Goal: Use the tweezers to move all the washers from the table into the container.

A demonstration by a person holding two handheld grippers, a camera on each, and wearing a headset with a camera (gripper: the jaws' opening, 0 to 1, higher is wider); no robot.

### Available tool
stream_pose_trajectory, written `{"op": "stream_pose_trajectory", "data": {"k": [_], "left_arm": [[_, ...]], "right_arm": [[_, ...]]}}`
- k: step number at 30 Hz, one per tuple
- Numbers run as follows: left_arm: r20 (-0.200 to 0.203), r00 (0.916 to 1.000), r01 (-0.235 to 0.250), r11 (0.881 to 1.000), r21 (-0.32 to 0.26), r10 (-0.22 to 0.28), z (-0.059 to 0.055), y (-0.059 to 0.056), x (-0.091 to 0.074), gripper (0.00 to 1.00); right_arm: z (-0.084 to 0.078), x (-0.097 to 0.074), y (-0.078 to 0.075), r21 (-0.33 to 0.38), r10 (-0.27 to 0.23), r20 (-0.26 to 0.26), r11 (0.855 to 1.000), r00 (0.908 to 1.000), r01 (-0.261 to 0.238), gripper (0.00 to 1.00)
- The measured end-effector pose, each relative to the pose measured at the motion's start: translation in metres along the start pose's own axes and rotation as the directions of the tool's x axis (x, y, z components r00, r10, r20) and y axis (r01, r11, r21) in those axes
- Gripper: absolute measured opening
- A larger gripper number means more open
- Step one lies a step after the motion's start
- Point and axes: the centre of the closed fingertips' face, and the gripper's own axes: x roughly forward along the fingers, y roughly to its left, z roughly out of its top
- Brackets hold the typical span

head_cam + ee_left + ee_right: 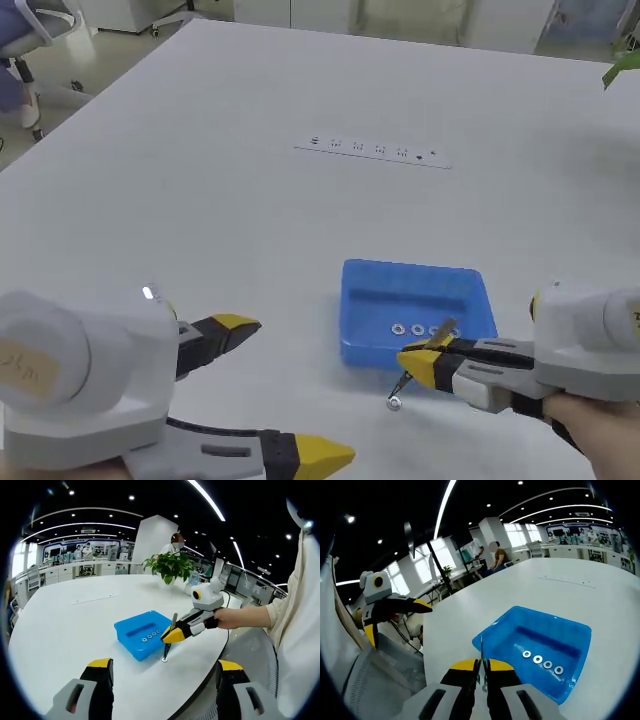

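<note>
Blue plastic container (415, 290) holds four silver washers (425, 329). Right hand-held gripper (412, 361) clamps metal tweezers (402, 384) at a near lone washer (394, 403). Left hand-held gripper (297, 390) gapes apart.

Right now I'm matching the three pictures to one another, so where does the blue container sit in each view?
Head view: blue container lower centre-right, just beyond the right gripper.
Left gripper view: centre, left of the right gripper.
Right gripper view: lower right of centre, just past the tweezers.
Shared landmark: the row of washers inside it.
</note>
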Motion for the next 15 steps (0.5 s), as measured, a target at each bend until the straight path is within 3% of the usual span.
{"op": "stream_pose_trajectory", "data": {"k": [4,8,15], "left_arm": [[-0.002,1.0,0.002,1.0,0.0,-0.002,0.0,0.0,0.001,0.86],[-0.004,1.0,0.006,1.0,0.002,-0.006,0.0,-0.002,0.002,0.86],[-0.008,0.9999,0.009,1.0,0.002,-0.009,-0.001,-0.002,0.002,0.86]], "right_arm": [[-0.006,0.002,-0.001,-0.033,-0.012,-0.032,0.999,0.9994,0.011,0.03],[-0.006,0.002,0.0,-0.043,-0.009,-0.033,0.999,0.9994,0.008,0.03],[-0.009,0.005,0.009,-0.135,0.003,-0.079,0.991,0.9968,-0.014,0.04]]}}
